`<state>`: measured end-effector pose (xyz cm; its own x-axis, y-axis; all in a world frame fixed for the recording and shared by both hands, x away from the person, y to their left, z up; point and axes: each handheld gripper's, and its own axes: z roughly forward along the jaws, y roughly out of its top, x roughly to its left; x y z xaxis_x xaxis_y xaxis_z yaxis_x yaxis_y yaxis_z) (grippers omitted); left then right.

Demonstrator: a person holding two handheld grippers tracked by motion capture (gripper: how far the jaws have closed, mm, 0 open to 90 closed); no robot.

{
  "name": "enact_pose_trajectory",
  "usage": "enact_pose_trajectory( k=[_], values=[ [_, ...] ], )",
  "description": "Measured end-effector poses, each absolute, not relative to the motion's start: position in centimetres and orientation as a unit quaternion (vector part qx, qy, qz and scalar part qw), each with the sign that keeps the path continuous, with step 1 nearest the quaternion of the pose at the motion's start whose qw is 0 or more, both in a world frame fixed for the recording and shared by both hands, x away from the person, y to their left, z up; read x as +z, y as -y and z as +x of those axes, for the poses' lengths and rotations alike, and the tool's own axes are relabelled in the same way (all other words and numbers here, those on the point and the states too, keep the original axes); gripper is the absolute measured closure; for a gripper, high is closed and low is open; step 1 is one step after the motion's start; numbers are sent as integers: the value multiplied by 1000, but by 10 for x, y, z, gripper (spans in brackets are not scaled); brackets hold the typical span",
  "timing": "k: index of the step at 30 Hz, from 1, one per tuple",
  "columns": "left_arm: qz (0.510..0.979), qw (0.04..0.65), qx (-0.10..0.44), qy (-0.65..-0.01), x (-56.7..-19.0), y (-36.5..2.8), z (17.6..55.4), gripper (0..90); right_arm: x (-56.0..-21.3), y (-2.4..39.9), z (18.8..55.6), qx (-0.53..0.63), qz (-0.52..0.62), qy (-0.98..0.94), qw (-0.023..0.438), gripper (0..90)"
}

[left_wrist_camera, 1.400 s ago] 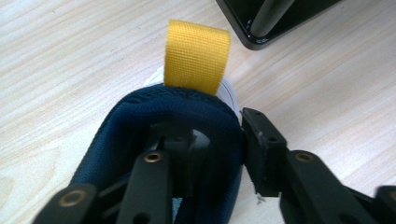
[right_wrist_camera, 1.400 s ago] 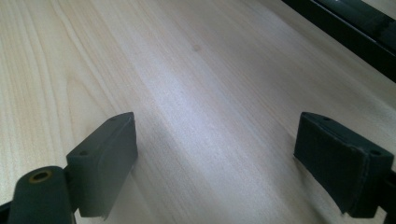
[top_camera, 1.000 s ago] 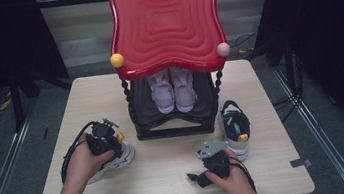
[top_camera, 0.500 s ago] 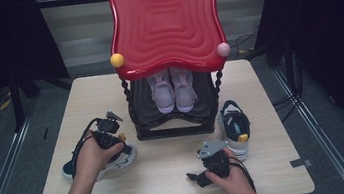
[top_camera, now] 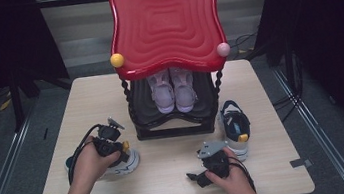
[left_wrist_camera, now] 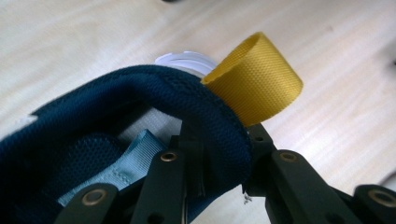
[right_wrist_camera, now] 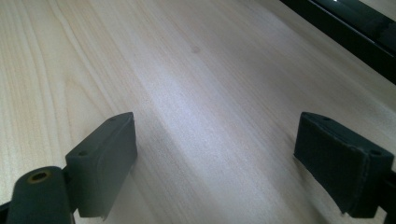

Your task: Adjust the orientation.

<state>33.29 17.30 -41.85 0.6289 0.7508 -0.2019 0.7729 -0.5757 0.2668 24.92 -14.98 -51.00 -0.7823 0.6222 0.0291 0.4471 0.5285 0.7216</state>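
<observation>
A navy and white sneaker [top_camera: 127, 164] with a yellow heel loop [left_wrist_camera: 254, 84] lies at the table's front left. My left gripper [top_camera: 122, 151] has just been closing its jaws, and they now pinch the sneaker's navy heel collar [left_wrist_camera: 205, 116] below the loop. The matching sneaker [top_camera: 234, 125] stands at the right, beside the black shoe rack [top_camera: 173, 122]. My right gripper [top_camera: 204, 172] rests low over the bare table [right_wrist_camera: 187, 93] in front of that sneaker. It is open, with nothing between its pads [right_wrist_camera: 105, 163].
The rack has a big red wavy top [top_camera: 165, 22] with a yellow knob and a pink knob. A lilac pair of shoes [top_camera: 173, 89] sits on its lower shelf. Cables trail from both grippers. Dark floor surrounds the table.
The left hand shifted slightly at the sneaker's heel, and the sneaker's toe end now shows to the left of the hand. The right hand has stayed where it was.
</observation>
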Motion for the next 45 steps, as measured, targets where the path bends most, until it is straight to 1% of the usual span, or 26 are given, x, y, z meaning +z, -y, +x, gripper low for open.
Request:
enact_pose_trajectory(
  k=[3,7,8,9,12,15,16,17,18,19,23,25,28,32,35,39,45],
  values=[
    [879,171,-28,-444,-418,-174,330,719,-510,150,249,375,309,-866,117,125],
    [868,168,-1,-467,-415,-175,334,501,-510,150,249,375,309,-866,117,124],
    [861,172,-2,-479,-415,-174,335,462,-510,149,249,375,310,-866,117,124],
    [860,168,-5,-483,-415,-173,338,452,-510,149,249,374,310,-866,117,124],
    [848,171,-4,-501,-416,-171,341,440,-510,149,250,374,310,-866,117,124],
    [843,169,-5,-510,-419,-169,342,457,-510,149,250,374,310,-866,117,124],
    [846,168,-2,-506,-420,-169,343,494,-510,149,250,374,310,-866,117,124],
    [845,177,-13,-505,-420,-170,343,537,-510,149,250,374,310,-866,117,124],
    [844,182,-18,-504,-420,-170,343,611,-510,149,250,374,310,-866,117,124],
    [849,179,-20,-496,-420,-170,343,638,-510,149,250,374,310,-866,117,124],
    [873,162,-14,-460,-417,-165,341,701,-510,149,250,374,310,-866,117,124],
    [883,164,-21,-440,-417,-165,339,723,-510,149,250,374,310,-866,117,124],
    [899,164,-28,-406,-416,-164,334,739,-510,149,250,374,310,-866,117,124],
    [899,176,-33,-401,-416,-170,329,734,-510,149,250,375,310,-866,117,124],
    [896,174,-31,-408,-417,-173,329,705,-510,149,250,375,310,-866,117,124],
    [881,178,-30,-437,-417,-174,332,585,-510,149,250,375,310,-866,118,123],
    [868,158,-29,-471,-420,-169,336,468,-510,148,250,374,311,-866,118,123]
  ],
)
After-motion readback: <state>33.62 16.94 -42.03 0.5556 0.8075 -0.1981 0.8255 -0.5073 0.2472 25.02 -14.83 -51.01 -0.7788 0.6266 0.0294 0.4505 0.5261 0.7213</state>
